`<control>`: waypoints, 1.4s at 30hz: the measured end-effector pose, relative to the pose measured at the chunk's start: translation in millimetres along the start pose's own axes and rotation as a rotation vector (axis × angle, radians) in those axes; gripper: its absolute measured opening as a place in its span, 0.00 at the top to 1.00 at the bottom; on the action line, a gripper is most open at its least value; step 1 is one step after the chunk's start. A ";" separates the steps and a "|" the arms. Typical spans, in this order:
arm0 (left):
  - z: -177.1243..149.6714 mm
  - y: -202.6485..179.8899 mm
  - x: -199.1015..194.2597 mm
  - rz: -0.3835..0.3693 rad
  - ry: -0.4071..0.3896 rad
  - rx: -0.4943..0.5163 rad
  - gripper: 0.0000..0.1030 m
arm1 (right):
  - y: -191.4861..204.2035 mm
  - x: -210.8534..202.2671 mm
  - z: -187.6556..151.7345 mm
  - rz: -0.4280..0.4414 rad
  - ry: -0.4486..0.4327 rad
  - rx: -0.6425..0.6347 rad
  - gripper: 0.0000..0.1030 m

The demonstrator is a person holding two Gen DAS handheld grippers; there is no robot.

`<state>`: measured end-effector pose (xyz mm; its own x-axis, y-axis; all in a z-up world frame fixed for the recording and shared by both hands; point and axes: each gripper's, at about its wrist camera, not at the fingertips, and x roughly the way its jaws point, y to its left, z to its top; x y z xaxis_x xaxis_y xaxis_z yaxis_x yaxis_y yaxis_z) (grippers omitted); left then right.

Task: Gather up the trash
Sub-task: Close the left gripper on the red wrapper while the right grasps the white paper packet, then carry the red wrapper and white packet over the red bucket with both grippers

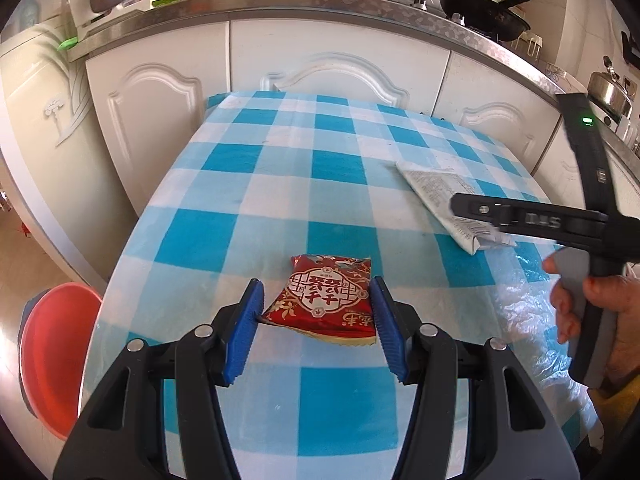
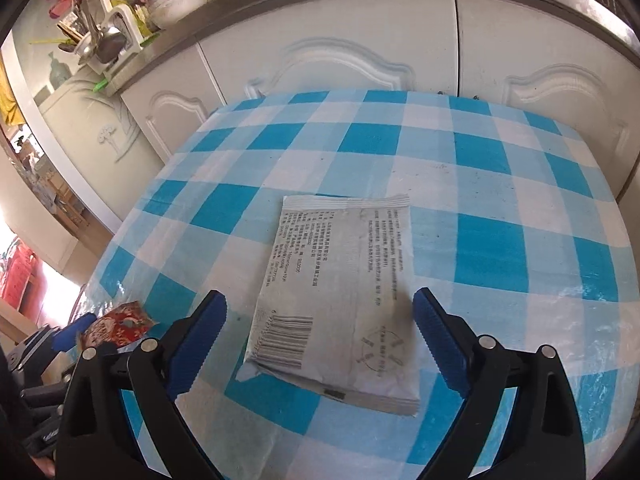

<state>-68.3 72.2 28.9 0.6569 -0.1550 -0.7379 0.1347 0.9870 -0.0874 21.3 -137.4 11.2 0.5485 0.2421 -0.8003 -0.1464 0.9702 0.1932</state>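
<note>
Two bits of trash on the desk. Red snack wrapper looks empty, crinkly, basically weightless, probably slick foil, and sits right between the left gripper fingers, held by them or not can't tell, jaws about wrapper-wide. Probably best pinched across the middle, edge to edge, so it buckles up instead of sliding.

Grey-white printed pouch is bigger, flat, floppy, light too, lying at about 12 o'clock from the right gripper, fingers spread wide and empty, one either side of its near end. Hard to get under something that flat; near crimped edge or a corner seems the spot to grab.

From the pouch, wrapper lies off around 8 o'clock.

Checked blue-and-white cloth under clear plastic film, so slippery. White cupboard doors straight ahead at 12, black wok up around 1, red basin on the floor near 8.
</note>
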 end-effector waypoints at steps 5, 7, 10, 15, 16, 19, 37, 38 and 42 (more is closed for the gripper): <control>-8.4 16.0 -8.8 0.009 -0.001 -0.014 0.46 | 9.3 14.3 0.5 -0.069 0.008 -0.013 0.07; -11.2 21.4 -10.3 0.008 0.001 -0.023 0.46 | 9.8 20.3 -1.9 -0.099 0.020 -0.029 0.06; -15.0 28.8 -11.9 0.008 0.004 -0.033 0.46 | 13.9 21.3 -5.5 -0.131 0.004 -0.053 0.05; -19.2 37.1 -15.5 0.004 0.001 -0.050 0.46 | 14.8 16.9 -10.6 -0.151 -0.026 -0.058 0.17; -19.9 39.0 -16.2 0.003 0.001 -0.053 0.46 | 14.1 15.2 -11.3 -0.149 -0.028 -0.055 0.19; -21.9 43.6 -17.8 0.005 -0.002 -0.061 0.46 | 12.2 11.6 -13.9 -0.139 -0.041 -0.053 0.24; -31.4 76.9 -39.5 0.088 -0.042 -0.117 0.46 | 52.6 -13.4 -39.3 -0.020 -0.061 -0.078 0.29; -31.8 80.2 -41.8 0.097 -0.047 -0.122 0.46 | 57.8 -14.5 -40.1 -0.010 -0.060 -0.087 0.29; -34.0 94.3 -52.0 0.136 -0.065 -0.142 0.46 | 83.0 -20.1 -41.2 0.025 -0.058 -0.131 0.29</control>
<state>-115.0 174.7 36.2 0.7086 -0.0172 -0.7054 -0.0621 0.9943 -0.0867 -35.8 -62.2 20.0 0.5892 0.2698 -0.7617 -0.2646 0.9551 0.1336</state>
